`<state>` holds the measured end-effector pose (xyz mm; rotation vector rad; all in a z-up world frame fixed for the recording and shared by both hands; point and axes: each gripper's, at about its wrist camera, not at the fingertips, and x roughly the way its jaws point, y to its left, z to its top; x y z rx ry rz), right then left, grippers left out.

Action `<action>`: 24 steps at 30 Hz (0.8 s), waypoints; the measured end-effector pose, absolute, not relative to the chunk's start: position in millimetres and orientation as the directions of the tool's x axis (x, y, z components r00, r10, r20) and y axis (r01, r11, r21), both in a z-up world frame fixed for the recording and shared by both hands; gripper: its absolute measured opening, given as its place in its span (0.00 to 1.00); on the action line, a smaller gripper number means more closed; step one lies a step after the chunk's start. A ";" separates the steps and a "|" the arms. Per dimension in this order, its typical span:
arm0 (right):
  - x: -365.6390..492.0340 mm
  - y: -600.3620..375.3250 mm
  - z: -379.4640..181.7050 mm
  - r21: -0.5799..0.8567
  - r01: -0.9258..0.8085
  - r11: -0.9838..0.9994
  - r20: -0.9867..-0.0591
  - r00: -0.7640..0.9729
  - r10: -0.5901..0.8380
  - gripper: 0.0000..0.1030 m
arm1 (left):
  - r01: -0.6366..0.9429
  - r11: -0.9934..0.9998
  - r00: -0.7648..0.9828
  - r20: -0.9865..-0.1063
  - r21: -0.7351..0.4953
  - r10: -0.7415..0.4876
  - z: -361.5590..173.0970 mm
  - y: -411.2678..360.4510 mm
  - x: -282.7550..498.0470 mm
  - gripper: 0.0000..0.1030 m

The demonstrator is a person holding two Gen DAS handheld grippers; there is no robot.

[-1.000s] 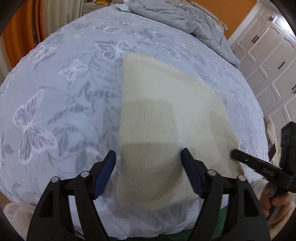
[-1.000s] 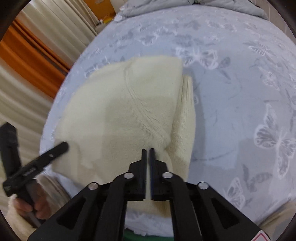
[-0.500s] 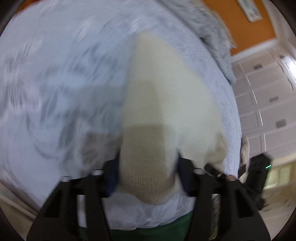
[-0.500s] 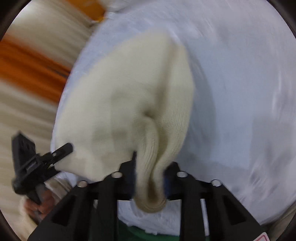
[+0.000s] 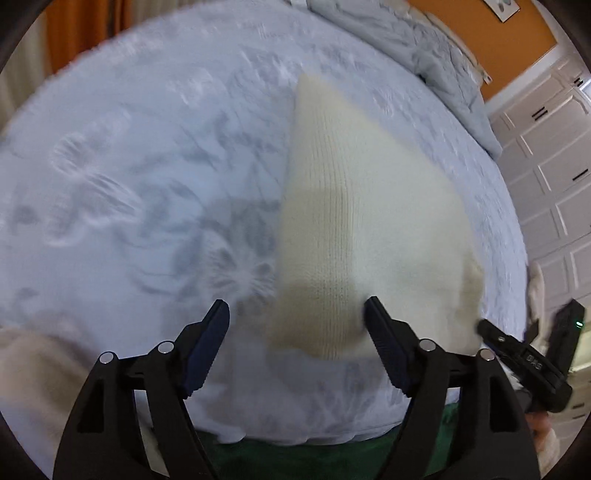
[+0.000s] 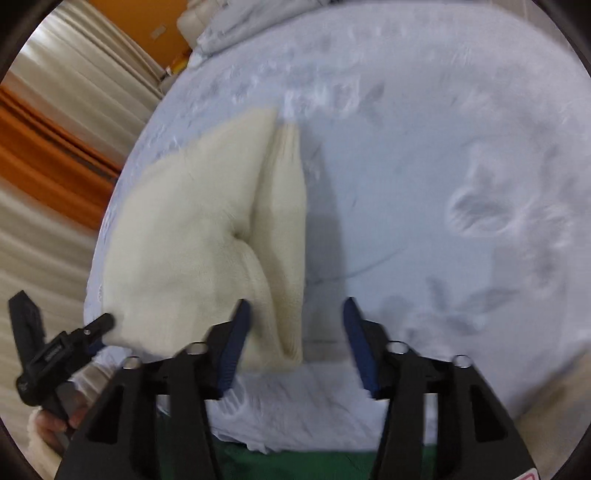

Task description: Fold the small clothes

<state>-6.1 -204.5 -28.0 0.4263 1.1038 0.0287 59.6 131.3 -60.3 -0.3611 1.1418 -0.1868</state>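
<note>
Bed: butterfly-print bedspread (image 5: 147, 192) serves as my folding surface.
Garment: cream knit (image 5: 354, 229) lies near the bed's front edge, one side doubled over.
Left gripper (image 5: 297, 332): jaws apart, empty, straddling the hem.
Right gripper (image 6: 293, 328): jaws apart, empty, beside the folded edge.

1. A bed (image 5: 147, 155) under a pale blue butterfly-print cover fills most of both views.
2. A rumpled grey quilt (image 5: 424, 51) lies across the bed's far end, top centre to upper right of the left view.
3. An orange wall (image 5: 517, 33) sits in the upper right corner there.
4. White panelled wardrobe doors (image 5: 554, 177) run down the right edge.
5. Cream and orange curtains (image 6: 55, 147) hang along the left of the right view.
6. A green strip (image 6: 295, 465) shows at bottom centre, below the bed's edge.
</note>
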 end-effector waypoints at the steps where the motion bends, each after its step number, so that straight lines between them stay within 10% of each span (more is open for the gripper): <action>1: -6.6 -195.2 -19.1 0.338 0.147 0.930 -0.855 0.461 0.238 0.03 | -0.026 0.932 0.444 -0.839 -0.363 -0.314 -45.1 131.4 53.6 0.67; 8: 19.0 -148.5 -70.3 0.207 0.062 0.976 -0.926 0.334 0.175 0.00 | 0.086 0.994 0.410 -0.906 -0.075 -0.104 -52.5 82.0 66.7 0.41; 24: 96.6 -164.2 -65.2 0.181 0.146 0.972 -0.932 0.342 0.122 0.00 | 0.041 0.998 0.396 -0.916 -0.045 -0.057 -78.8 88.6 64.0 0.60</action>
